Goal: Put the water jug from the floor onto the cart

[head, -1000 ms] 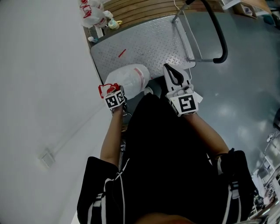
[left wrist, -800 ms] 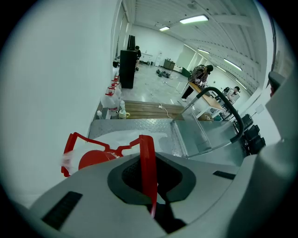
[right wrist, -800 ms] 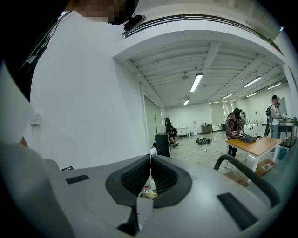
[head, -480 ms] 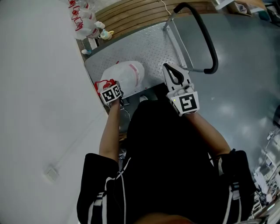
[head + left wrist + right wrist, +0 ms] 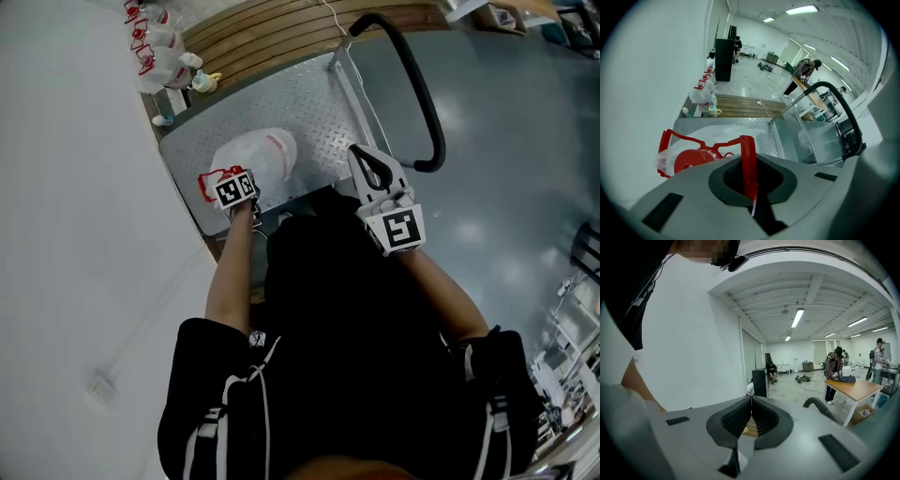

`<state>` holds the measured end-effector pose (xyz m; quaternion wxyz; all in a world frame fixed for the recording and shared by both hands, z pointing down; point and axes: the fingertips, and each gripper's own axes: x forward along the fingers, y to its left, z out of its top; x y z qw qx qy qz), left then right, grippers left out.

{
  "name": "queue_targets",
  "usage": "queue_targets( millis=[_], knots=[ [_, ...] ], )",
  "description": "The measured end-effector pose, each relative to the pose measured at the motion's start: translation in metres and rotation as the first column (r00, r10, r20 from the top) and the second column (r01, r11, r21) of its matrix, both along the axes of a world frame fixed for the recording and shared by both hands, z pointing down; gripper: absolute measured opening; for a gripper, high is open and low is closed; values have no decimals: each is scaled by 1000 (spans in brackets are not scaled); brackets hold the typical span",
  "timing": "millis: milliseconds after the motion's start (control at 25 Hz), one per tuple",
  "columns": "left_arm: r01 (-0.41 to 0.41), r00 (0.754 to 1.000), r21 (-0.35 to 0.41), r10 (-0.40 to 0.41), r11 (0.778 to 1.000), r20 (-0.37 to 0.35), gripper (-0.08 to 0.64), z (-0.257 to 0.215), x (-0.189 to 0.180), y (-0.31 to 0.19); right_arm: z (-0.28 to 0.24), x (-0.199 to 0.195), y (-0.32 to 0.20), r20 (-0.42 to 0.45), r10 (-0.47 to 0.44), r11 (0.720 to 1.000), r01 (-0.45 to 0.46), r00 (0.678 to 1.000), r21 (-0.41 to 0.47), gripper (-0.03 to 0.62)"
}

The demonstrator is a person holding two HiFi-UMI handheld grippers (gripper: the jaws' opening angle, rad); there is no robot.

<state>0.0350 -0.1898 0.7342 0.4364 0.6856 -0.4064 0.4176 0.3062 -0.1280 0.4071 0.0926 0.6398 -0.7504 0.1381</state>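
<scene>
Both jaw pairs are closed: the left gripper [image 5: 750, 165] pinches the red plastic handle [image 5: 746, 149] of the translucent white water jug [image 5: 258, 155], and the right gripper [image 5: 751, 401] is empty. The jug is over the near edge of the grey tread-plate cart deck [image 5: 314, 94]; likely next, settle it fully, then release.

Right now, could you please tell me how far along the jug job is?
Done: the translucent plastic water jug is lifted over the grey checker-plate cart. In hand: the left tool grips its red handle. Left: set it down, release.
</scene>
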Motion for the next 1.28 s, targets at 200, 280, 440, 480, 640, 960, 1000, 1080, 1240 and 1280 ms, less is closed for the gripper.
queue_targets(
  millis=[200, 280, 440, 480, 640, 960, 1000, 1080, 1240, 1280],
  knots=[
    [-47, 997, 1, 47, 999, -53, 23, 18, 33, 9, 16, 13, 19, -10, 30, 1000, -30, 1000, 8, 18],
    [-72, 995, -28, 70, 997, -69, 23, 22, 45, 19, 19, 18, 24, -3, 41, 999, -41, 999, 15, 18],
    [-79, 991, -88, 69, 993, -116, 23, 28, 71, 27, 23, 27, 26, 3, 60, 998, -60, 998, -2, 18],
    [-86, 989, -95, 73, 992, -129, 23, 29, 77, 28, 23, 28, 27, 0, 62, 998, -62, 998, -6, 18],
    [-128, 967, -91, 103, 988, -235, 23, 30, 98, 33, 23, 24, 32, -13, 71, 997, -71, 997, -16, 18],
    [-161, 948, -51, 140, 986, -285, 25, 29, 109, 34, 31, 24, 41, -1, 55, 997, -54, 999, -56, 18],
    [-166, 947, -36, 149, 986, -285, 25, 27, 110, 33, 31, 25, 39, -2, 54, 997, -54, 999, -56, 18],
    [-163, 943, -15, 152, 986, -295, 29, 22, 110, 33, 28, 24, 36, -2, 49, 997, -49, 999, -53, 18],
    [-140, 935, 22, 139, 990, -326, 72, 8, 111, 28, 26, 18, 28, 7, 19, 999, -19, 1000, -48, 18],
    [-139, 934, 38, 144, 990, -327, 75, 5, 112, 26, 28, 16, 27, 8, 9, 999, -8, 1000, -47, 18]
  ],
)
